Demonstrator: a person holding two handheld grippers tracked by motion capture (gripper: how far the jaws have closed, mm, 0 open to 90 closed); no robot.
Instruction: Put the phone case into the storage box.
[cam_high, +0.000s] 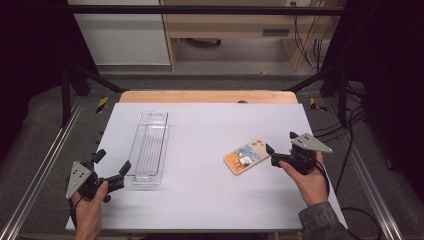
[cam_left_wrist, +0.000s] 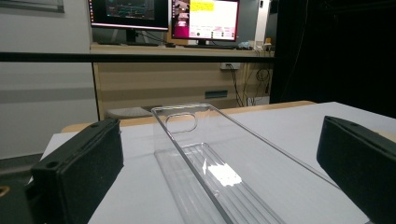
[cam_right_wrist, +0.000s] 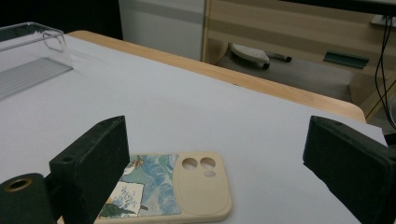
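A: Where does the phone case (cam_high: 247, 156) lie?

B: Flat on the white table (cam_high: 210, 130), right of centre, its long axis slanting from near-left to far-right. The beige end with the camera holes points to the far right; the printed blue-and-orange part points toward the person.

A: And relative to the right gripper (cam_high: 279, 146)?

B: Just in front of it. In the high view the jaw tips sit at the case's right end, very near or touching; contact cannot be told. In the right gripper view the case (cam_right_wrist: 173, 186) lies low between the two black jaws, nearer the left one, which covers its printed corner.

A: State of the right gripper?

B: Jaws spread wide, nothing between them gripped. The right hand (cam_high: 309, 181) holds it low over the table.

A: The clear tray (cam_high: 148, 146)?

B: A long, see-through tray with a ribbed floor and a slot handle at its far end, lying left of centre, lengthwise away from the person, well apart from the case.

A: And the left gripper (cam_high: 113, 160)?

B: Held by the left hand (cam_high: 89, 205) at the near-left corner, aimed at the tray's near end. In the left gripper view the tray (cam_left_wrist: 219, 163) runs away between the jaws, which stand wide apart and hold nothing.
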